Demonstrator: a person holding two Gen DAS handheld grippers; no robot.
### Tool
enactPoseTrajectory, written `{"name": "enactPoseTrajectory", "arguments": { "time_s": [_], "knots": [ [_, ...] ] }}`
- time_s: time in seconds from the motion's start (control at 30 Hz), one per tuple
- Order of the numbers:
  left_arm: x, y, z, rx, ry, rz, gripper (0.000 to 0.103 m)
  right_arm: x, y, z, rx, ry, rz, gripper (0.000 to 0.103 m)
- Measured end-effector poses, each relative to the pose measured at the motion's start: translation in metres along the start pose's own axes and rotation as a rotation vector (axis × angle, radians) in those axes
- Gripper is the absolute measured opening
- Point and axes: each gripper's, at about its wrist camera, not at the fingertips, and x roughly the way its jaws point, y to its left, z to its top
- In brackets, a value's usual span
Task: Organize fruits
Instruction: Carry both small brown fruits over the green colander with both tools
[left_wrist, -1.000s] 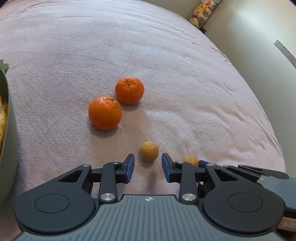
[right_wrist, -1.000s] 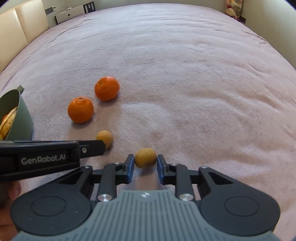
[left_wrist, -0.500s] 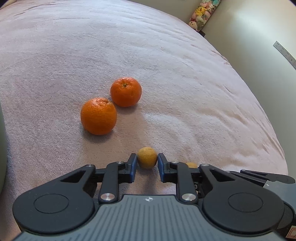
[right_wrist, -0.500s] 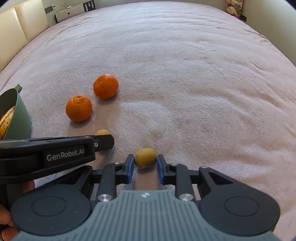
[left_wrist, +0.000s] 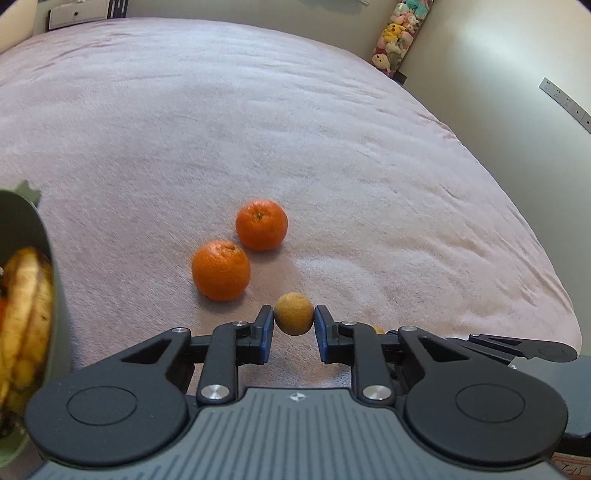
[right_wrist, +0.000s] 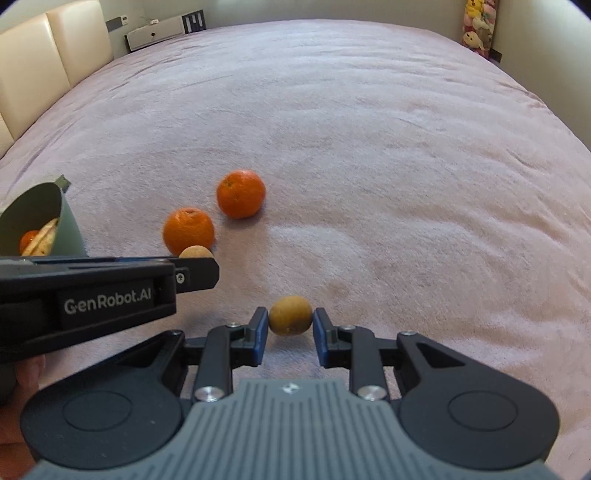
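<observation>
A pink blanket (right_wrist: 369, 129) covers the whole wide surface. A cream padded headboard (right_wrist: 48, 62) stands at its far left, with a white unit (right_wrist: 155, 33) beside it. Plush toys (left_wrist: 397, 35) hang in the far right corner against a pale wall (left_wrist: 517, 122), which catches soft light

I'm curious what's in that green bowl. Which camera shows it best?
The right wrist view: the green bowl sits whole enough to show its rim, bananas and something orange inside. The left wrist view crops it at the frame edge, blurred.

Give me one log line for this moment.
left gripper: shut on left brown fruit | right gripper: shut on right brown fruit | oranges: on blanket
</observation>
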Motion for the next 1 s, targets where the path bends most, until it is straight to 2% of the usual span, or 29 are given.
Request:
{"name": "enactPoseTrajectory", "arguments": {
  "time_s": [0.2,0.53,0.77,1.0],
  "knots": [
    [-0.03,0.006,0.007,0.008,-0.031,0.031,0.026,-0.018,0.018,0.007,-0.032,-0.047,0.025,0.023],
    [-0.085,0.028,0.013,-0.035,-0.091,0.075,0.026,-0.049,0.061,0.019,-0.107,-0.123,0.077,0.023],
    [-0.115,0.045,0.012,-0.062,-0.091,0.126,0.026,-0.069,0.089,0.02,-0.164,-0.162,0.106,0.023],
    [-0.141,0.066,0.01,-0.08,-0.099,0.145,0.026,-0.083,0.123,0.022,-0.243,-0.19,0.15,0.023]
  ]
}}
